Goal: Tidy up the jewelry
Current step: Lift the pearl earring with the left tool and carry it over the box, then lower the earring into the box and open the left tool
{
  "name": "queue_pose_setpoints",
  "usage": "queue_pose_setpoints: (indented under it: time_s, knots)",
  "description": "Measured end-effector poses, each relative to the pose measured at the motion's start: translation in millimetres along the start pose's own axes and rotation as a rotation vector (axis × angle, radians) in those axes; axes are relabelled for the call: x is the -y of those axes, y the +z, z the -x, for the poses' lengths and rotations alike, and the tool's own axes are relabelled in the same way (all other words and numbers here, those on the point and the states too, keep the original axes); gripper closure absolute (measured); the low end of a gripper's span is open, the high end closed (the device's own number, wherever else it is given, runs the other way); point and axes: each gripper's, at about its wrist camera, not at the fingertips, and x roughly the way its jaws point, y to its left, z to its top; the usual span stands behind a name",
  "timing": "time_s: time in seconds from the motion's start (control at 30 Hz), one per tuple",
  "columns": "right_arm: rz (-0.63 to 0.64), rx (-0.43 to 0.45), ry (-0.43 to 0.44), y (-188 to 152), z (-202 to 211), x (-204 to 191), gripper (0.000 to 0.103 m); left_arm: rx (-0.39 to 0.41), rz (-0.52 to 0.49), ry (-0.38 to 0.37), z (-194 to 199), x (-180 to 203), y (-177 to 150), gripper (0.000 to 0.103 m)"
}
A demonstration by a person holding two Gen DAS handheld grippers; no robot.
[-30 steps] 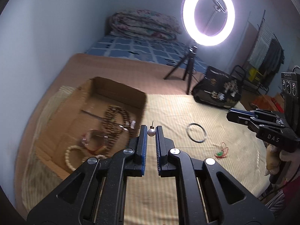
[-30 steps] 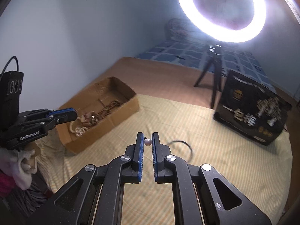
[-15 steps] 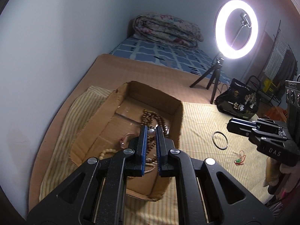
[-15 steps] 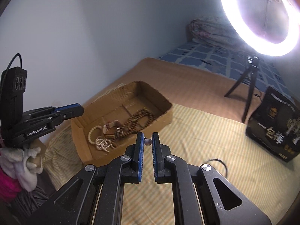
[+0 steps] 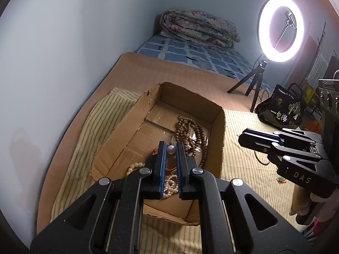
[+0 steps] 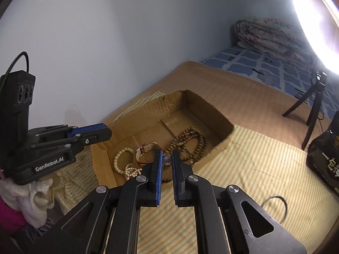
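Note:
My left gripper [image 5: 170, 146] is shut on a white pearl earring [image 5: 171, 149], held above the inside of the open cardboard box [image 5: 218, 127]. My right gripper [image 6: 167, 158] is shut on a second small pearl earring [image 6: 167, 160] over the box's near right rim [image 6: 222, 141]. In the box lie a brown wooden bead necklace [image 6: 190, 139], a cream bead bracelet [image 6: 118, 160], a pearl bracelet [image 6: 131, 172] and a red-strapped piece [image 6: 146, 148]. A metal bangle [image 6: 275, 205] and a red-green charm [image 5: 280, 179] rest on the striped cloth outside it.
The box sits on a striped cloth [image 6: 254, 169] over a tan mat, close to the wall on the left. A ring light on a tripod [image 5: 277, 27] and a black bag [image 5: 281, 112] stand to the right. A folded quilt [image 5: 199, 29] lies at the back.
Both grippers have swung left from over the striped cloth to over the box, each still holding its pearl earring. The bangle and charm now lie off to the right.

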Motion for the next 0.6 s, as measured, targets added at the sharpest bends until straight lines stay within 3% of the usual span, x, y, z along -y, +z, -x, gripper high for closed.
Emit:
queue_pose_setpoints:
  time_s: [0.6]
  knots:
    - [0.005, -0.008, 0.021, 8.1, -33.2, -11.4, 0.096, -0.022, 0.024, 0.012, -0.2, -15.0, -2.1, 0.096]
